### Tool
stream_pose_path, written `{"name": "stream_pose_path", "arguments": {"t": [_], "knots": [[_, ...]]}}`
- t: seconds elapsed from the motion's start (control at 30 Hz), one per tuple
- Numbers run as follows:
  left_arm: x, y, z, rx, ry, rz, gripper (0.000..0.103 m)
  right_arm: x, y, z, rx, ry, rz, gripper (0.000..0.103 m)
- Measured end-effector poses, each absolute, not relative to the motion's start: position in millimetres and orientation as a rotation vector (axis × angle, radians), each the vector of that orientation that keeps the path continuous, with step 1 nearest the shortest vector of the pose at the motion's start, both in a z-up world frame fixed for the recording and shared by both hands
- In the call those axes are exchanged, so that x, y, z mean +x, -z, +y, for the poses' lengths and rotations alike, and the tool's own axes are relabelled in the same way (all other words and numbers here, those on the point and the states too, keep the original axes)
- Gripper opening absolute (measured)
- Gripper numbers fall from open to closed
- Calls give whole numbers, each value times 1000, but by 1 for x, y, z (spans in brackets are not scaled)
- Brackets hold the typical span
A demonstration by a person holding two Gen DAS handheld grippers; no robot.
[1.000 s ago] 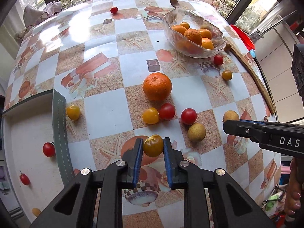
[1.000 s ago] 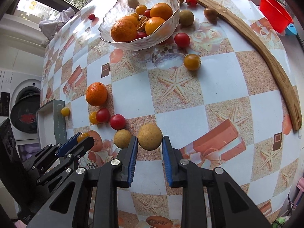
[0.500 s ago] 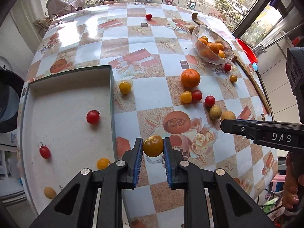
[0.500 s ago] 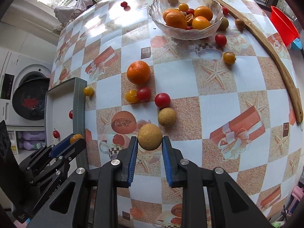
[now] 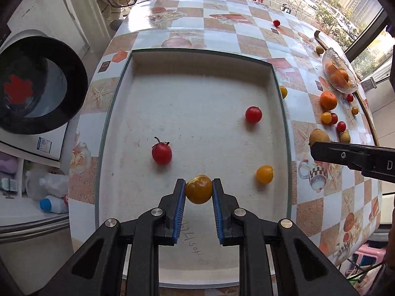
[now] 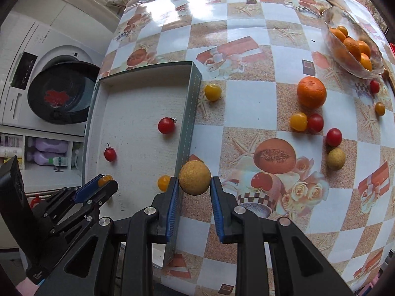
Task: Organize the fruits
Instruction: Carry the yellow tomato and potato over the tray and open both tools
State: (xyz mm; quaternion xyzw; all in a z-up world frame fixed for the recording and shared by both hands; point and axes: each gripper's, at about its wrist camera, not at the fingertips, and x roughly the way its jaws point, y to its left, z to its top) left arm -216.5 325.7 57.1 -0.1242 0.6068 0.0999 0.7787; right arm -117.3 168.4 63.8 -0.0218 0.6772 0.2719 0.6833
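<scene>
left gripper [image 5: 199, 189] jaws clamp yellow tomato [image 5: 199, 189] | right gripper [image 6: 194, 178] jaws clamp longan [image 6: 194, 178], table-side fruit clearer here

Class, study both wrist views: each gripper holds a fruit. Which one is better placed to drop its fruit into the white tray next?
Left. The left gripper holds its yellow tomato directly over the tray floor. The right gripper, clamping the tan fruit, sits over the tray's right wall.

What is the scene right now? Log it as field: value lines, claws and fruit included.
left claw: shut on yellow-orange tomato, over the tray
right claw: shut on tan round fruit, at the tray's right wall
tray: holds two red tomatoes and one yellow tomato
glass bowl: holds oranges
loose on table: large orange, small tomatoes
</scene>
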Motion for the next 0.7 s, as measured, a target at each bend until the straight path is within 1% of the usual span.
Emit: {"name": "stream_pose_path", "arguments": {"t": [0.27, 0.7], "knots": [[-218, -37, 356, -271, -238, 1346, 23, -122, -40, 222, -142, -635, 1551, 28], [-216, -21, 355, -241, -227, 1394, 24, -118, -13, 253, -245, -608, 1582, 29]]}}
